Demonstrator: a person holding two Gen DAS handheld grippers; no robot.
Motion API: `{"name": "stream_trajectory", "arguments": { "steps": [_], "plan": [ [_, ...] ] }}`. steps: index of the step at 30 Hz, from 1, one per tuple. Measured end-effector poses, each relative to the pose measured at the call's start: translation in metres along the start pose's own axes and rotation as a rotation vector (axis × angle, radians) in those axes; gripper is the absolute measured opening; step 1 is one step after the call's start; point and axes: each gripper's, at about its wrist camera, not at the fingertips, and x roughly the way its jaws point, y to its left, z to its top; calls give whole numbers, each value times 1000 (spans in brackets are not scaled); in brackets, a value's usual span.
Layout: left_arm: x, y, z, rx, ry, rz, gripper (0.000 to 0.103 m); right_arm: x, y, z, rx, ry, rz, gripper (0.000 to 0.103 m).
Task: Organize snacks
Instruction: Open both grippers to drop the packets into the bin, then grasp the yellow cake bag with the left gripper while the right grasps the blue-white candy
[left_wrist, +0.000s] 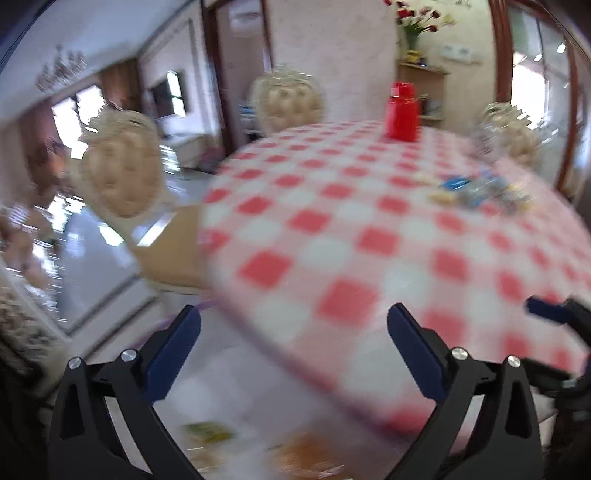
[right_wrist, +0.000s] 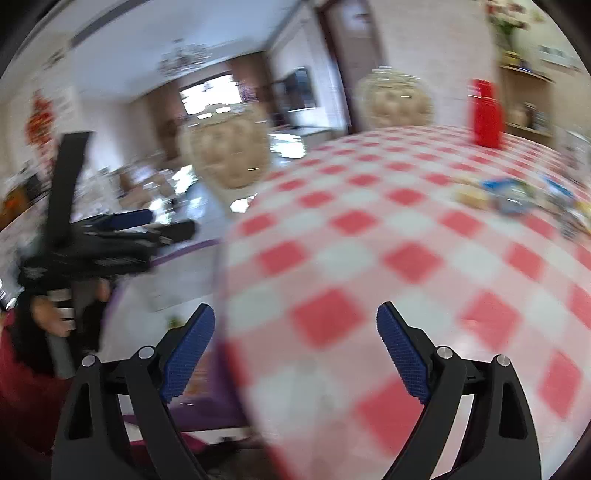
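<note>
Nearest in the left wrist view, the left gripper (left_wrist: 293, 345) stands with its jaws spread wide and nothing between the blue pads (left_wrist: 173, 354), hanging over the near edge of the table (left_wrist: 332, 229), which is draped in a red-and-white checked cloth. Below that edge some blurred green and orange shapes (left_wrist: 258, 446) show, too smeared to name. The right gripper (right_wrist: 295, 349) is likewise spread wide and empty, over the same near rim of the cloth. In the right wrist view the left gripper appears at the left, held in a hand (right_wrist: 55, 317) beside a red sleeve (right_wrist: 22, 398); in the left wrist view a blue fingertip of the right gripper pokes in at the right edge. Further on, the checked cloth lies bare across the middle of the table. The snacks (left_wrist: 476, 190), a loose heap of small blue and yellowish packets, lie on the far right part of the table, well apart from both grippers. Beyond them a red container (left_wrist: 402, 110) stands upright near the far edge. Cream tufted chairs (left_wrist: 122, 166) ring the table, and flowers (left_wrist: 421, 18) stand above a wooden shelf (left_wrist: 424, 85) at the back wall.
</note>
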Motion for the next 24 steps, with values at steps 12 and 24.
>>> {"name": "stream_trajectory", "arguments": {
  "steps": [12,24],
  "plan": [
    [148,-184,83,27,98,-119,101,-30,-218,7,361,4,-347,87],
    [241,-235,117,59,110,-19,101,58,-320,71,430,117,-368,85]
  ]
}}
